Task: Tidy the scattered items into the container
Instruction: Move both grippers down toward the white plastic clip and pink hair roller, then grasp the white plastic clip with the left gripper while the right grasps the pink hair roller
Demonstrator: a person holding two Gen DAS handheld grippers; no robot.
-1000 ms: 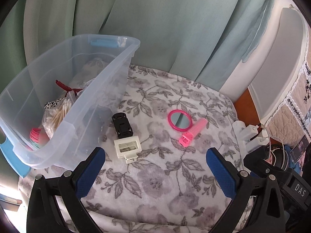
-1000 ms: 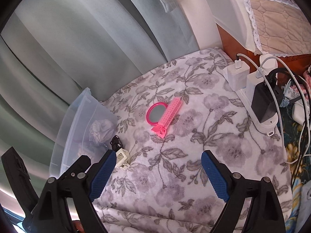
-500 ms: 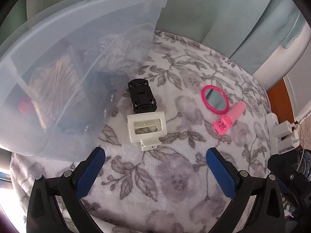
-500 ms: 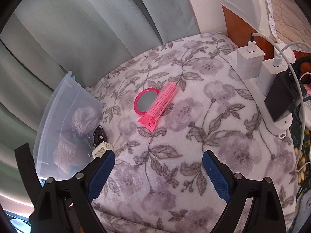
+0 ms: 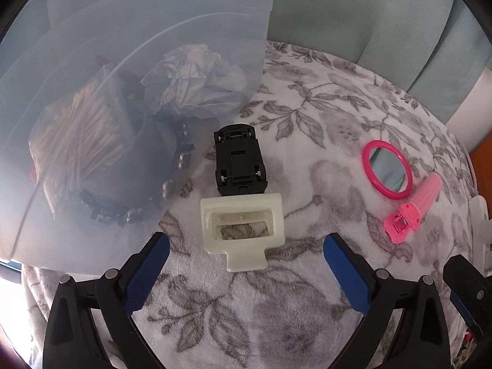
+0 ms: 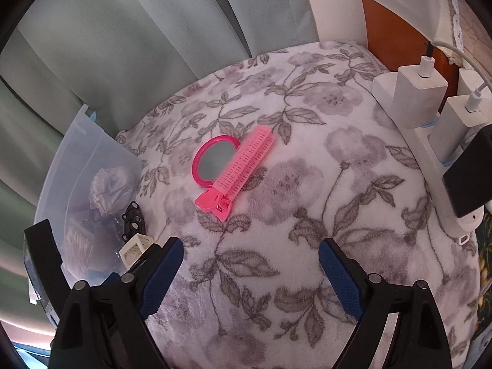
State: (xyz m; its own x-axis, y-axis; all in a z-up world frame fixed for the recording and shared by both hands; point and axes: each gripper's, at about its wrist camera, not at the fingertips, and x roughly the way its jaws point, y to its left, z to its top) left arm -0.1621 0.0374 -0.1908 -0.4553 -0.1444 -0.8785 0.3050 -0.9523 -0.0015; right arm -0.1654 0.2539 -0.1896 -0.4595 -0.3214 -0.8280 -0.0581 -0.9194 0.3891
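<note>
We hold the left gripper (image 5: 246,255) low over the floral blanket (image 5: 276,323), its blue pads spread wide with nothing between them. The cream hair claw (image 5: 243,230) lies flat on the blanket in the gap between the pads, slightly toward the far side, touching neither one. Just beyond it, touching its far edge, the black toy car (image 5: 240,164) rests upside down with its wheels up. The clear container (image 5: 123,61) stands to the left of both items; through its wall we see crumpled paper (image 5: 190,73), a bundle of cotton swabs (image 5: 83,144) and a dark studded band (image 5: 172,166).

We hold the right gripper (image 6: 250,267) above the blanket's middle, fully open and empty. The pink round mirror (image 6: 215,161) and the pink hair clip (image 6: 243,169) lie touching each other, well beyond its fingertips and left of centre. White chargers (image 6: 418,98) sit at the far right edge.
</note>
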